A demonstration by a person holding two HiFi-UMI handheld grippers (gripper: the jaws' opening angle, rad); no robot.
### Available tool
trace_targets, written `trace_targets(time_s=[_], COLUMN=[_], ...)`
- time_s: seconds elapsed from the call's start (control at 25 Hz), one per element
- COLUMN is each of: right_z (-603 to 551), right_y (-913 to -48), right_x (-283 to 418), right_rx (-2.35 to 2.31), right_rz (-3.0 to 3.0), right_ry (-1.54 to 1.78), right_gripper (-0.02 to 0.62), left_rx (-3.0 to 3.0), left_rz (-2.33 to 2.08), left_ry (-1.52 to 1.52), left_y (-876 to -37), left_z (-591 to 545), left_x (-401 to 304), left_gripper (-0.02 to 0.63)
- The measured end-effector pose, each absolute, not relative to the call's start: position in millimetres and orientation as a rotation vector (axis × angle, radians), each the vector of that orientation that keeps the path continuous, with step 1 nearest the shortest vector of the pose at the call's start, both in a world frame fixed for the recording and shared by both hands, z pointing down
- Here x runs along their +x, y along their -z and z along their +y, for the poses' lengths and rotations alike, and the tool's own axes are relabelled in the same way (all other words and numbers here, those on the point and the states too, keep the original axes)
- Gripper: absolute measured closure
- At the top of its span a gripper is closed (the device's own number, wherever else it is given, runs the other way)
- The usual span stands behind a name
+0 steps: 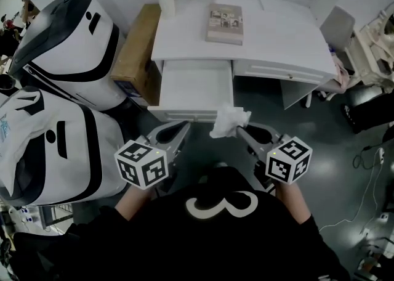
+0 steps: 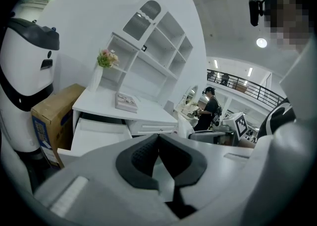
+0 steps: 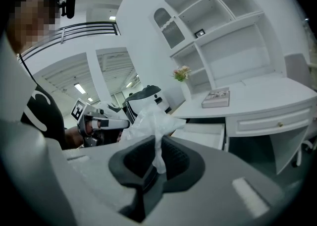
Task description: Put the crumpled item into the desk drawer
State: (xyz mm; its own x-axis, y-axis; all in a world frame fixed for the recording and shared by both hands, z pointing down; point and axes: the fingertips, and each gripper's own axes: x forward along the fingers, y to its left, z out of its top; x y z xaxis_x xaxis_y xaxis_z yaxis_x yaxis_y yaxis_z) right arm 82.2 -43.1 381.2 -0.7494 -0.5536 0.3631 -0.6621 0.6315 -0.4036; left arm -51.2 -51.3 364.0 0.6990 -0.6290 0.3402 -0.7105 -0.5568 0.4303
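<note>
The right hand-held gripper (image 1: 241,129) is clenched on the crumpled item (image 1: 229,119), a white, thin, wrinkled wad. In the right gripper view a strip of it hangs pinched between the dark pads (image 3: 174,159) while the rest billows above the jaws. In the head view the item sits at the centre of the frame. It overlaps the lower right corner of the drawer (image 1: 194,85) and is held in the air, not inside it.

The drawer is pulled out from the white worktop (image 1: 277,33) in the upper middle of the frame, and its white inside shows bare.

The left hand-held gripper (image 1: 183,127) is left of the item, at about the same height in the frame, below the drawer's front edge. Its jaws are closed tip to tip with nothing between them, as the left gripper view shows.

On the worktop a book (image 1: 225,23) lies flat above the drawer, and a vase (image 1: 167,1) of pink flowers stands at its upper left corner. A cardboard box (image 1: 135,48) leans against the worktop's left side. Two big white-and-black shells (image 1: 61,39) fill the left of the frame.
</note>
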Motion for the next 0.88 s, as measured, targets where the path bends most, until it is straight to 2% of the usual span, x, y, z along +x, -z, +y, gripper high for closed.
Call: trace_targets(time_s=[0.88], right_z=[-196], right_y=[-403], right_x=[31], right_rx=[0.776], right_rz=[-2.622], right_ry=[-0.834], right_gripper=[0.555], left_rx=[2.193], left_rz=[-1.153], left_ry=[-0.180], left_y=[-395], left_z=[-169], left_x=[-92], left_gripper=[0.597])
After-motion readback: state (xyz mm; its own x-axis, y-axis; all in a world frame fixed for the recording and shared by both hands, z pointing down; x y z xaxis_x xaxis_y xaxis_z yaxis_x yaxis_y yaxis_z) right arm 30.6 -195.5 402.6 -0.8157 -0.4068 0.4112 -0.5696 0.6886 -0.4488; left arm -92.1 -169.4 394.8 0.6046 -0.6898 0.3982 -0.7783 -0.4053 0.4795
